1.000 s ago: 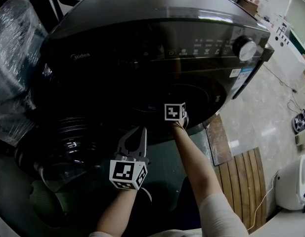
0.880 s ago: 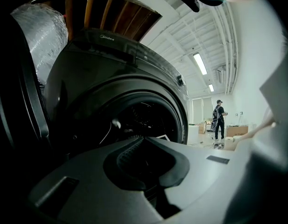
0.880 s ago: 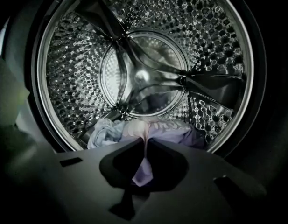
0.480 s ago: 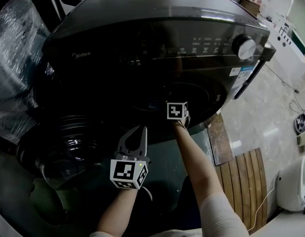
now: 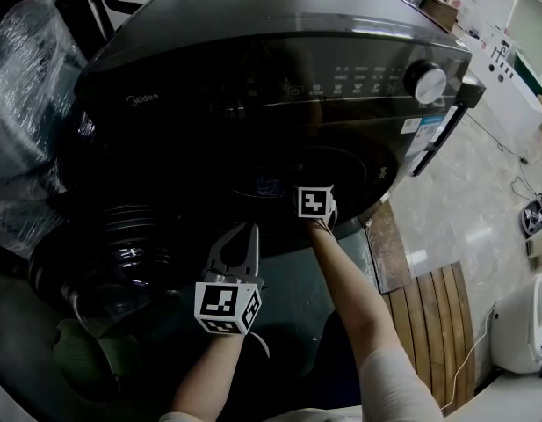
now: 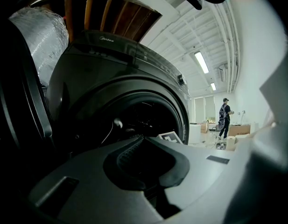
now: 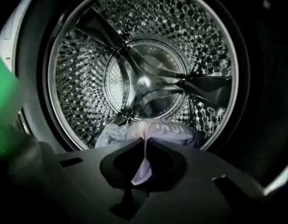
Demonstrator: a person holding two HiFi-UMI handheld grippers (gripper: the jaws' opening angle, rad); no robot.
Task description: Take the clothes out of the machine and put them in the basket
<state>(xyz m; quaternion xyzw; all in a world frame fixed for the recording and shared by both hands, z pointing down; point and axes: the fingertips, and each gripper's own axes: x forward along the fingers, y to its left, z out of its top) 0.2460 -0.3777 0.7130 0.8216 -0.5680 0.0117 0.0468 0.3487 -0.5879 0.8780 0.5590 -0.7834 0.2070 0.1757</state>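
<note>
The left gripper hangs outside the machine, jaws together on nothing. Further in, the right gripper is clamped on a fold of the pale lilac clothes lying at the front lip of the drum. From above, its jaws vanish in the machine's dark.

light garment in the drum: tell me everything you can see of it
The garment is pale lilac-white soft cloth with faint print on its upper fold. It lies crumpled low at the front bottom of the drum. One fold is pinched between the shut jaws of the right hand-held gripper, and the end of that fold hangs loose behind their tips.
</note>
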